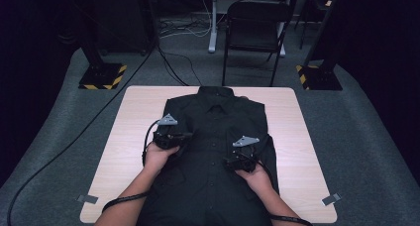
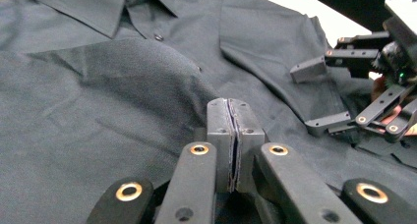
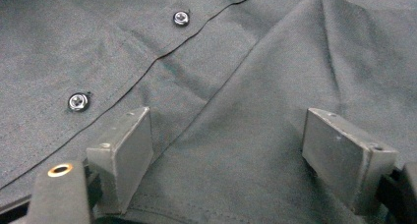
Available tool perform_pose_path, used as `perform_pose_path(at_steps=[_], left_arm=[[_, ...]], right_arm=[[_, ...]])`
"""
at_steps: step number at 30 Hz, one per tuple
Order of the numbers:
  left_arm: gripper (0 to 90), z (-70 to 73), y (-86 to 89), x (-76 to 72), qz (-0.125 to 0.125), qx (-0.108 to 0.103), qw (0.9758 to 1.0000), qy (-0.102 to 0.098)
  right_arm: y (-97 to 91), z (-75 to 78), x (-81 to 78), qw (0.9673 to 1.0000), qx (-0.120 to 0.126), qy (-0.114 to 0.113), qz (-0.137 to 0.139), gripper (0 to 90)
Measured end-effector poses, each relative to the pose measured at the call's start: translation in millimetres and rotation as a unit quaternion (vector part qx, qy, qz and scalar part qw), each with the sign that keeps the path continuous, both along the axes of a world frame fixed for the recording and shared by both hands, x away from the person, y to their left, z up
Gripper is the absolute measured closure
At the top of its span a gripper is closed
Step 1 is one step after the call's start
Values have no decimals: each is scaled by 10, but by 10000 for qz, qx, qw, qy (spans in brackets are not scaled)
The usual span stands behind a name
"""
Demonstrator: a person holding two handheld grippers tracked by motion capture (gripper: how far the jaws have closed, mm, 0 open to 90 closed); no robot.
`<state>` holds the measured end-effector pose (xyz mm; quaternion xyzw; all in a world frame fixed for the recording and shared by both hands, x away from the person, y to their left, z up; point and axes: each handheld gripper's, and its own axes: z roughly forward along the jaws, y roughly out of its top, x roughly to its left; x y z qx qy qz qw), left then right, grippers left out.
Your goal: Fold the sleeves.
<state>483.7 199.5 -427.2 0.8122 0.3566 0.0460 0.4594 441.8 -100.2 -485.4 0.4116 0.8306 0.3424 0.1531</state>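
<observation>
On the wooden table (image 1: 124, 132), bare margins flank the black shirt (image 1: 218, 137); left hand-held gripper (image 2: 235, 150) pinches shirt fabric, right hand-held gripper (image 3: 246, 160) gapes.

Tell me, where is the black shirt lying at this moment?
In the high view the black shirt lies flat on the middle of the wooden table, collar toward the chair, under both grippers.

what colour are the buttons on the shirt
Black, glossy, matching the dark shirt; the buttons show best in the right gripper view.

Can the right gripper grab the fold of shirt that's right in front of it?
Probably yes. The right gripper has its jaws open over the black shirt, with a raised fold between them and nothing in the way.
</observation>
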Motion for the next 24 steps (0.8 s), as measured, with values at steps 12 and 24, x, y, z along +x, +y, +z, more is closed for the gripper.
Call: perform_pose_path(at_steps=[12, 24], left_arm=[[876, -125, -104, 10, 61, 246, 9997, 49], [872, -256, -272, 81, 232, 685, 9974, 39]], right_arm=[[0, 0, 0, 10000, 0, 0, 1, 189], [0, 0, 0, 10000, 0, -1, 0, 188]])
